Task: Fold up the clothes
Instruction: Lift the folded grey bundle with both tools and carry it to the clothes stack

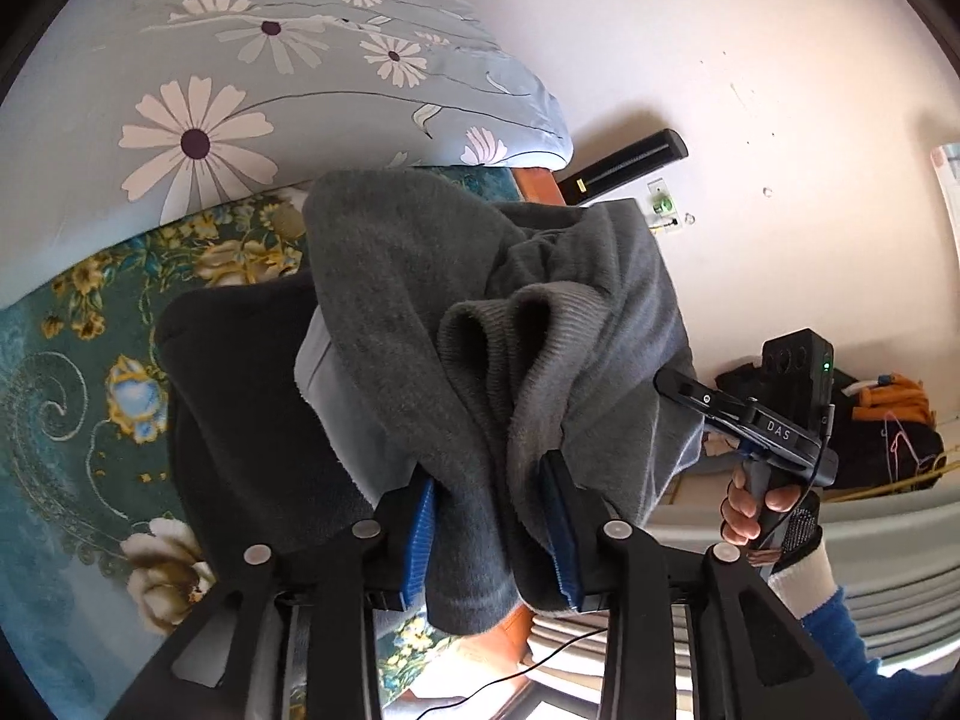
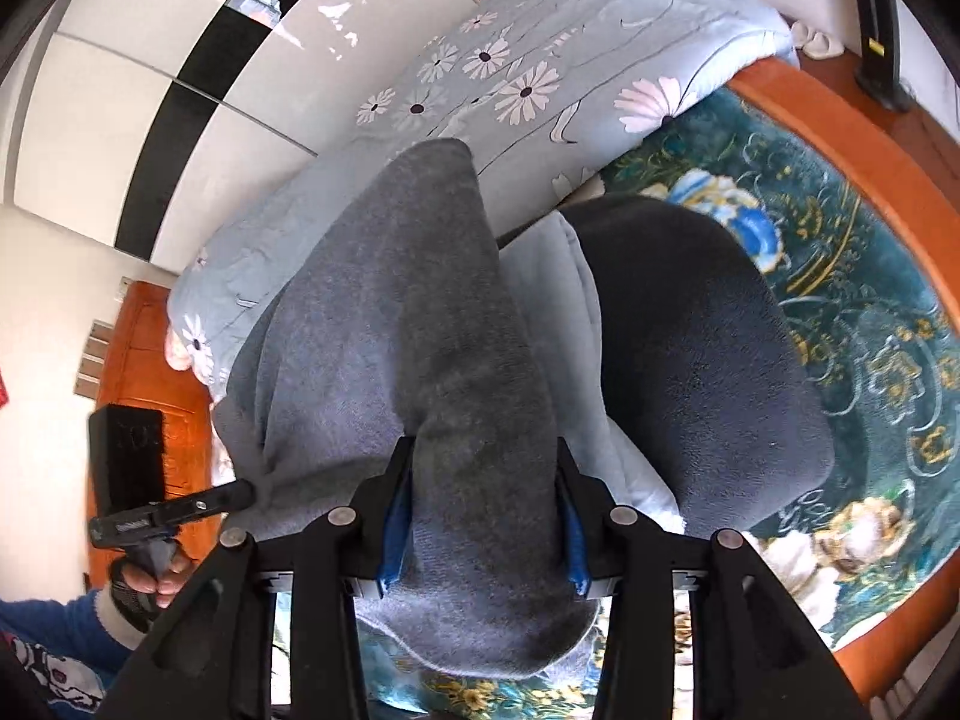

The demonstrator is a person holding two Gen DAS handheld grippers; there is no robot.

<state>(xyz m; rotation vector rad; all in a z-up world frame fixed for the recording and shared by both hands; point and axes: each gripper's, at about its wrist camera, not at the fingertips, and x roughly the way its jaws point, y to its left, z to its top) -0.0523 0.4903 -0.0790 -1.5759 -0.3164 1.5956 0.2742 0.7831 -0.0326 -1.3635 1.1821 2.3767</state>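
A grey knitted sweater (image 1: pixel 408 276) with a ribbed cuff hangs bunched between the blue pads of my left gripper (image 1: pixel 489 516), which is shut on it. In the right wrist view the same sweater (image 2: pixel 408 324) fills the gap of my right gripper (image 2: pixel 483 516), whose pads press on its thick fold. The sweater droops over a dark folded garment (image 1: pixel 240 396) (image 2: pixel 690 330) and a pale blue-grey one (image 1: pixel 324 372) (image 2: pixel 558 300) lying on the bed. My right gripper (image 1: pixel 663 384) reaches into the sweater's right edge, held by a hand (image 1: pixel 744 510). My left gripper (image 2: pixel 243 495) touches its left edge.
A teal floral bedspread (image 1: pixel 72 360) (image 2: pixel 840 240) covers the bed. A pale blue daisy quilt (image 1: pixel 240 60) (image 2: pixel 540 60) lies heaped behind. An orange wooden bed frame (image 2: pixel 840 138) rims the bed. A black bar (image 1: pixel 624 165) leans by the wall. Clutter (image 1: pixel 888 420) sits on the floor.
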